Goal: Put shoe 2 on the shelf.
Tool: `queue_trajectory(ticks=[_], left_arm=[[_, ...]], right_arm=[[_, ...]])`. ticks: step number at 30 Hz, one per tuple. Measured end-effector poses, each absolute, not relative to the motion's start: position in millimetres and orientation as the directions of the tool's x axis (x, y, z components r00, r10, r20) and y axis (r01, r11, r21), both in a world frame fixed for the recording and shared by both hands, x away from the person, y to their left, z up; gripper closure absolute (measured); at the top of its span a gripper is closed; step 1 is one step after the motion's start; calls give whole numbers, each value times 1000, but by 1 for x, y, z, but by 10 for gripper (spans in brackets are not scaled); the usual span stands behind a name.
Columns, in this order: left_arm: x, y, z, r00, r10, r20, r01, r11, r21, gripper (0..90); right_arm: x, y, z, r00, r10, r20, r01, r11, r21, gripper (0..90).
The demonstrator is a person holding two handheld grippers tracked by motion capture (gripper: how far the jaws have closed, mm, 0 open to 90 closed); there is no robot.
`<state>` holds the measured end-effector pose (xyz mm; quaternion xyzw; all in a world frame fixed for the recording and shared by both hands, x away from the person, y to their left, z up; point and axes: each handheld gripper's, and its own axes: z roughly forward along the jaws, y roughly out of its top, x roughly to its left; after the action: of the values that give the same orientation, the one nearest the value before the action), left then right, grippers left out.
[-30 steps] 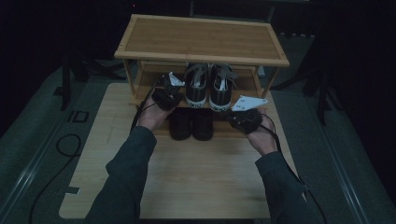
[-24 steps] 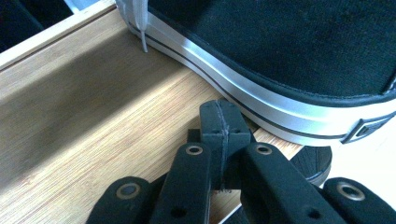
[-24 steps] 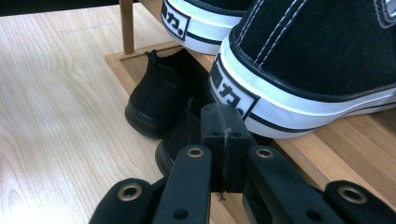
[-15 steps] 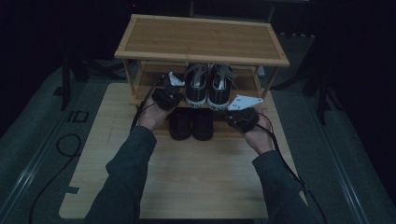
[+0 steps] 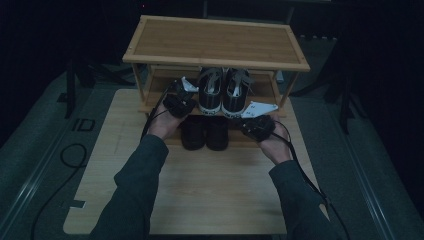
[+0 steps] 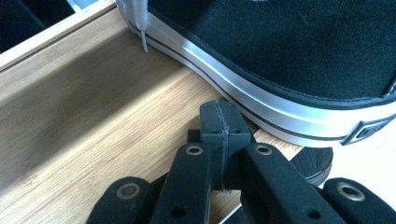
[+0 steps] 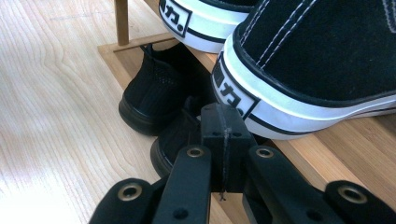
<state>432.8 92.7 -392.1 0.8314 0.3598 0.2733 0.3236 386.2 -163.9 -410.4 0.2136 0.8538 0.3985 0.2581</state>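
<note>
A pair of black sneakers with white soles [image 5: 222,92] stands on the middle shelf of a bamboo shoe rack [image 5: 215,45]. A pair of plain black shoes [image 5: 205,132] sits on the bottom shelf. My left gripper [image 5: 184,100] is at the left sneaker's side. In the left gripper view its jaws [image 6: 219,122] are shut and empty, just short of the sneaker's white sole [image 6: 261,100], above the shelf board [image 6: 93,116]. My right gripper [image 5: 248,121] is at the rack's right front. Its jaws [image 7: 222,126] are shut and empty, just below the right sneaker's heel [image 7: 303,60] and over the black shoes [image 7: 154,88].
The rack stands at the far edge of a light wooden table [image 5: 210,185]. Each gripper trails a cable [image 5: 305,170] back along the person's sleeve. Dark stands and a cable [image 5: 70,155] lie on the floor to the left. The rack's post [image 7: 122,21] rises left of the sneakers.
My right gripper has edged slightly left toward the rack. The left gripper has stayed in place.
</note>
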Motion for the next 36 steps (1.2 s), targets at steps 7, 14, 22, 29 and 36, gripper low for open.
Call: queue_trajectory(ticks=[7, 14, 22, 29, 36], left_arm=[[433, 91, -392, 608, 761, 225, 402, -540, 739, 900], [431, 86, -391, 601, 764, 236, 397, -541, 741, 900], [432, 88, -392, 602, 766, 225, 402, -534, 744, 900], [432, 92, -390, 594, 771, 229, 400, -531, 747, 879], [431, 102, -387, 575, 786, 226, 410, -516, 752, 869]], right_arm=[[384, -167, -412, -793, 552, -257, 155, 592, 791, 900], [384, -173, -416, -796, 552, -249, 171, 599, 782, 899], [383, -172, -417, -801, 546, -245, 176, 607, 775, 885], [381, -170, -419, -810, 531, -249, 173, 622, 764, 885], [378, -169, -420, -811, 523, -263, 171, 641, 748, 885]])
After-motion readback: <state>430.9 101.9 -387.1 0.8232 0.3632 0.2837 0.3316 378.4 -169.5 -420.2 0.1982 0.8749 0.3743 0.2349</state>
